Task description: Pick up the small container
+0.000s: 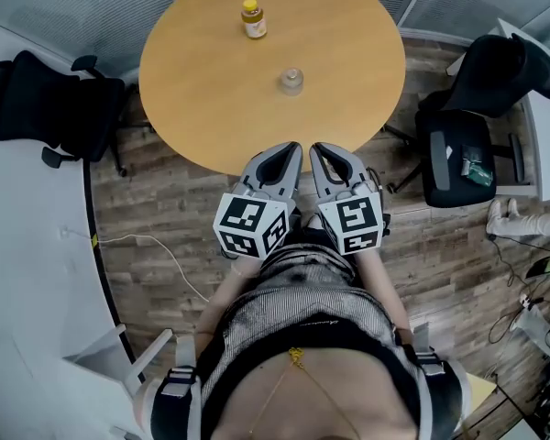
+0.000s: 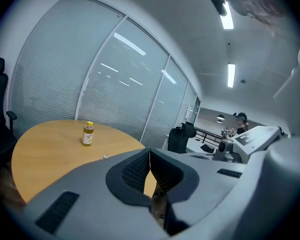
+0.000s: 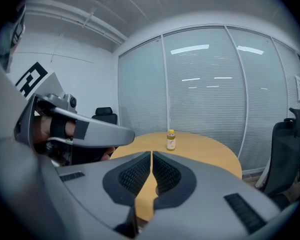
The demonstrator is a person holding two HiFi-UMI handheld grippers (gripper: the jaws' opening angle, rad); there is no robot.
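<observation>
- Two grippers hover at the near edge of the round wooden desk [image 1: 192,90]: left gripper [image 1: 291,150], right gripper [image 1: 317,150], fingers together on both, nothing held.
- Target small clear container [image 1: 291,82] stands mid-desk, well apart from both; yellow-capped bottle [image 1: 253,19] sits beyond it.
- We judge this the approach step. Next we open one set of fingers, reach forward and straddle it.

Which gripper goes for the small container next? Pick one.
Left, narrowly: the container lies almost straight ahead of the left gripper, while the right gripper sits slightly aside. Both are shut and empty.

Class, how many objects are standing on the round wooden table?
2: a yellow-capped bottle near the far edge, and a small clear container nearer the middle of the table. None seems hidden.
</observation>
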